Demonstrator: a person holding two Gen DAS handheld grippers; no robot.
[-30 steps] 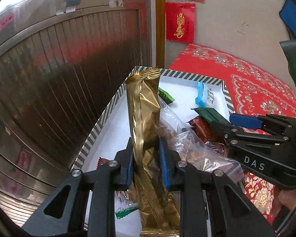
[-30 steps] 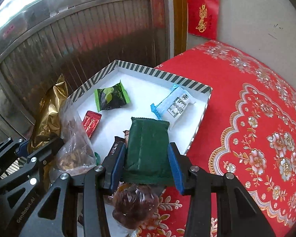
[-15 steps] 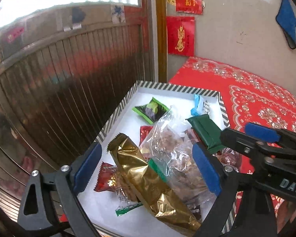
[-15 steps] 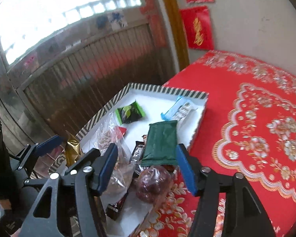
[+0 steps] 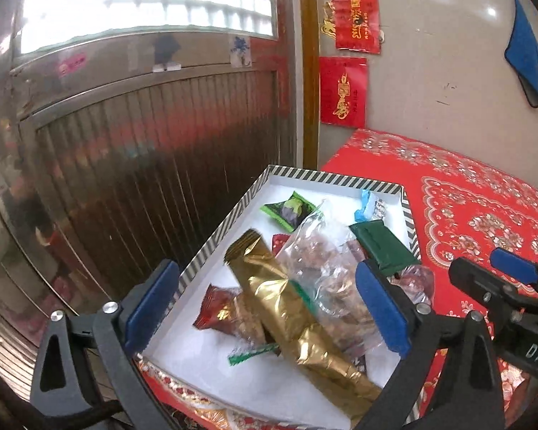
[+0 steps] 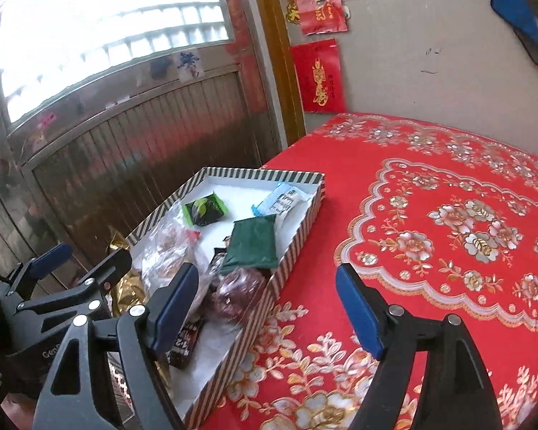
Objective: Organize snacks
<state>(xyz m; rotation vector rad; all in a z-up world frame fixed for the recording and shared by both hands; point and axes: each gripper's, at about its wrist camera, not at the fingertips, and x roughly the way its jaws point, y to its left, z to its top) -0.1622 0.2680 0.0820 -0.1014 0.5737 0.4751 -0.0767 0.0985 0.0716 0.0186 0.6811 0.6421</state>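
Snacks lie in the striped box (image 5: 211,240), gold packet (image 5: 290,308) under the wide-open, empty left claw (image 5: 269,308).

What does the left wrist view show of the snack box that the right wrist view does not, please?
Only the left wrist view shows the long gold packet in full, lying across a dark red packet. Only the right wrist view shows the box's striped outer wall and a dark bar wrapper at its near end. Both show the dark green packet, the clear bag and the blue-and-white packet; both grippers' jaws stand open, holding nothing.
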